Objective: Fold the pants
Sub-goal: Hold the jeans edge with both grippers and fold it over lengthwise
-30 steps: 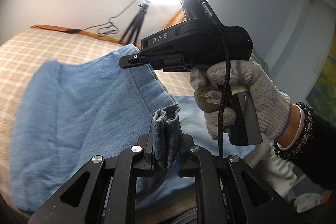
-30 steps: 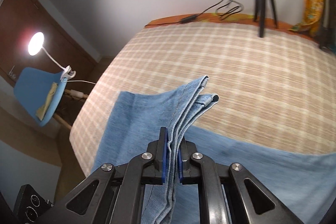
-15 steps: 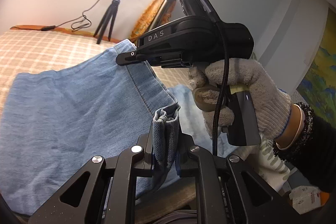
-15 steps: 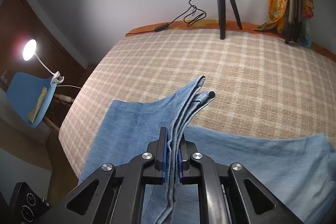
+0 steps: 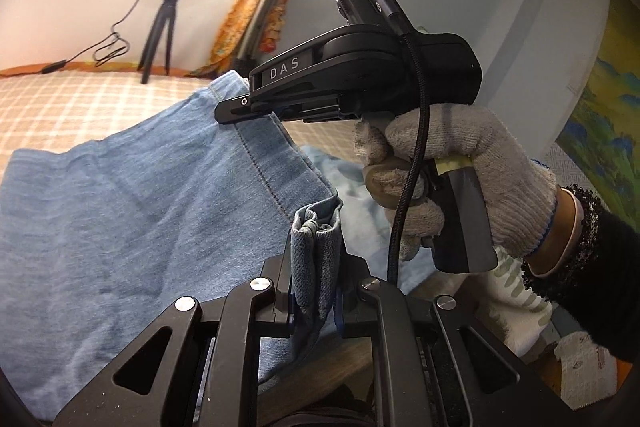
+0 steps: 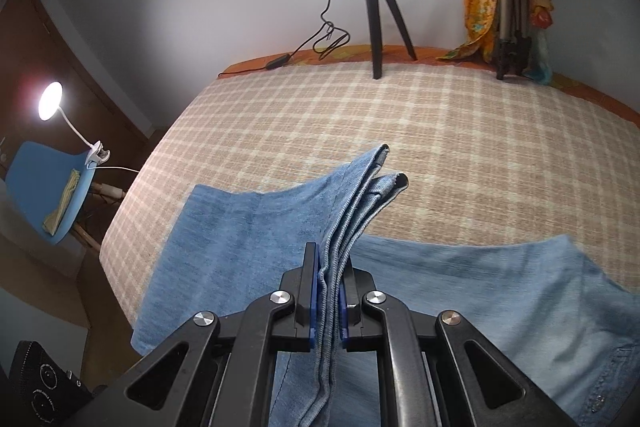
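A: Both clamped? Where are the pants?
B: Yes. Left gripper [image 5: 316, 301] and right gripper [image 6: 329, 311] pinch bunched edges of the pants [image 6: 248, 227], lower centre; the rest drapes over the bed [image 6: 440, 131] beyond.
A: Handling?
B: Soft, floppy denim, probably weighty; hold the thick seams.

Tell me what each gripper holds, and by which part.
Both hold the jeans. The left gripper pinches a bunched hem edge; the right gripper clamps several stacked layers along a seamed edge.
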Demonstrator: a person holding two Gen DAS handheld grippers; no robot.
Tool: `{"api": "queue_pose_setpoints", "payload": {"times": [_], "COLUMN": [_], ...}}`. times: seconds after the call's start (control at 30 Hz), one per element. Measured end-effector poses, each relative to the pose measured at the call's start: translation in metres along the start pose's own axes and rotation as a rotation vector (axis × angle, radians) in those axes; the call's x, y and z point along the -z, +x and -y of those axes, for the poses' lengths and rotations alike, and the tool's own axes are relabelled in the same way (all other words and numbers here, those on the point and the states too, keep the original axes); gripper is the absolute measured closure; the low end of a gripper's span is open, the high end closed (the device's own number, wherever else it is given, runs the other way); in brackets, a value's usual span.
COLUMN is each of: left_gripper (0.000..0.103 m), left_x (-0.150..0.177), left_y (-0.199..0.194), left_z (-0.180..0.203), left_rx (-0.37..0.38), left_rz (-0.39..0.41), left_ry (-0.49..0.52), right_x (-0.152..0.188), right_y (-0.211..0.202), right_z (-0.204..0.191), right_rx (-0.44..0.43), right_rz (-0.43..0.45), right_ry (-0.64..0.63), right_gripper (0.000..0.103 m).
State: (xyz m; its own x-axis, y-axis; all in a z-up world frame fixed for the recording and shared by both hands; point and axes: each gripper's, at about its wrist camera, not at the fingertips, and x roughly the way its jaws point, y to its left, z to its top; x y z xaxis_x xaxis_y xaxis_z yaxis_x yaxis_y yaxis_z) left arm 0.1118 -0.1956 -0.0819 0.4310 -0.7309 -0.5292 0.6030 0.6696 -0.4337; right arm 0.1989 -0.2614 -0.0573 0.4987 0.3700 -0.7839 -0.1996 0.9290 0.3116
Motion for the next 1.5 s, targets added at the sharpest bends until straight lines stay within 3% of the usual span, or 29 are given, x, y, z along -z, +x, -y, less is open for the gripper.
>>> {"api": "queue_pose_setpoints", "payload": {"times": [1.1, 1.5], "left_gripper": [0.092, 0.092], "left_x": [-0.023, -0.030], "left_y": [0.107, 0.150], "left_z": [0.120, 0.157], "left_rx": [0.214, 0.282], "left_rz": [-0.109, -0.169], "left_ry": [0.205, 0.240], "right_x": [0.037, 0.057], "right_y": [-0.126, -0.147], "right_z": [0.150, 0.212], "right_rx": [0.224, 0.298], "right_rz": [0.088, 0.089], "right_ry": [0.111, 0.180], "right_gripper": [0.098, 0.098]}}
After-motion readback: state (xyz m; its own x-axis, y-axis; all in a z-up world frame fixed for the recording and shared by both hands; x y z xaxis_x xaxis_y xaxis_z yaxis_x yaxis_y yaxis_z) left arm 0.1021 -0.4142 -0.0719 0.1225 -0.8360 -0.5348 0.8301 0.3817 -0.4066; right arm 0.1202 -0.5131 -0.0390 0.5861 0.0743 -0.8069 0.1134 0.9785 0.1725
